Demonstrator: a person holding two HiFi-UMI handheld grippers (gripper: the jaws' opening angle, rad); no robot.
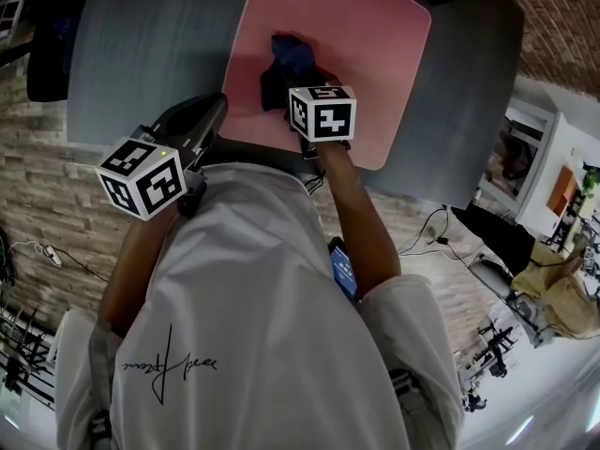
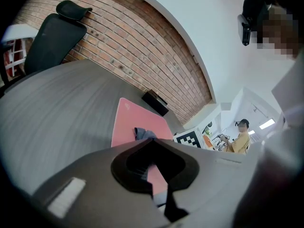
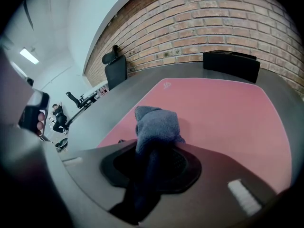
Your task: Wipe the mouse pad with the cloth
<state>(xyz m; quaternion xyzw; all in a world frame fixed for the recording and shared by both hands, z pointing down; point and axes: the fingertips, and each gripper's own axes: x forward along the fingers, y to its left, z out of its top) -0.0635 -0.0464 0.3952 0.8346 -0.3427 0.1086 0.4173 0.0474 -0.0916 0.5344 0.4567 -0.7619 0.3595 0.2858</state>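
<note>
A pink mouse pad (image 1: 366, 54) lies on the grey table (image 1: 150, 45). On its near left part a crumpled blue cloth (image 1: 292, 56) is bunched, and my right gripper (image 1: 281, 87) is shut on it. In the right gripper view the cloth (image 3: 156, 125) rises out of the jaws above the pad (image 3: 223, 108). My left gripper (image 1: 208, 115) hovers at the table's near edge, left of the pad's near corner, with its jaws together and nothing held. The left gripper view shows the pad (image 2: 128, 122) and the cloth (image 2: 143, 134) ahead and to the right.
A black box (image 3: 231, 64) sits at the table's far edge against the brick wall. A black office chair (image 2: 52, 37) stands at the table's far left. A person in yellow (image 2: 240, 137) stands far off to the right. Desks and cables fill the floor at right.
</note>
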